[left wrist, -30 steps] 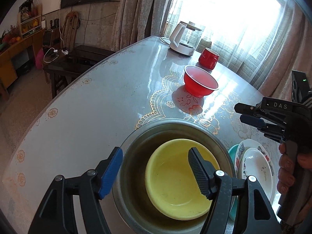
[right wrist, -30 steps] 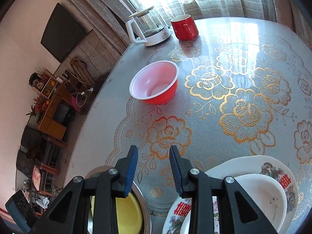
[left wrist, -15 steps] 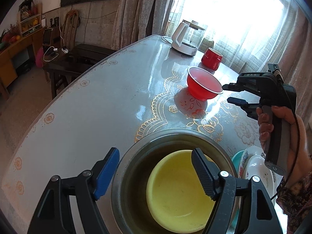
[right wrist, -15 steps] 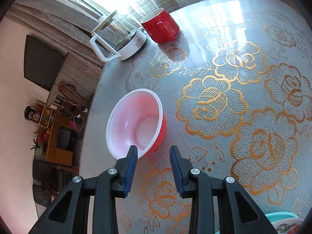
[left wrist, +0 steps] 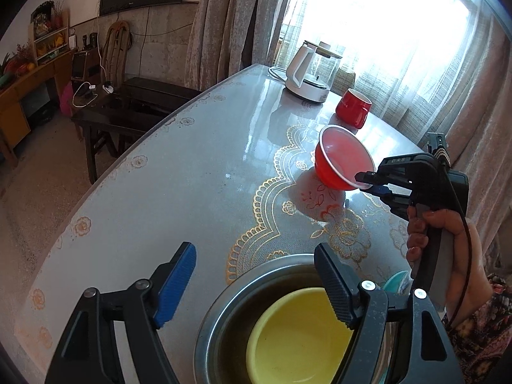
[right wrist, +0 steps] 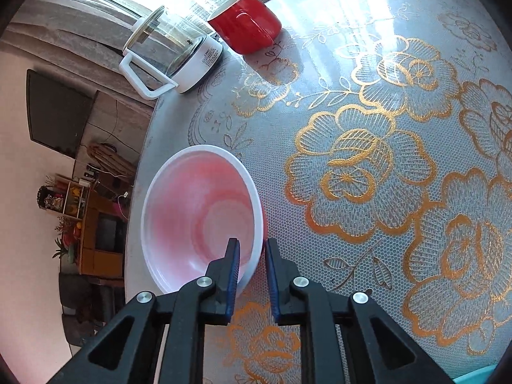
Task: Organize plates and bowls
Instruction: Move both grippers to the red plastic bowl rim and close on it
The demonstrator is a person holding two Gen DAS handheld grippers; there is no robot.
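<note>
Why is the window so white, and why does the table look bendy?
Left wrist view: the window is washed out by daylight, which glares off the table; the fisheye lens bows the table's edge. Right wrist view: glare whitens the tablecloth beside the red mug, and the corners go dark.

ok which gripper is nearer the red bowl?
Right. The right gripper straddles the red bowl at its near rim, jaws closing on the wall. The left gripper hangs open over the steel bowl holding the yellow bowl, well short of it.

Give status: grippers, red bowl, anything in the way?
Right gripper closing on red bowl rim, one finger inside, one outside. Left gripper open over yellow bowl in steel basin. Nothing in the way.
</note>
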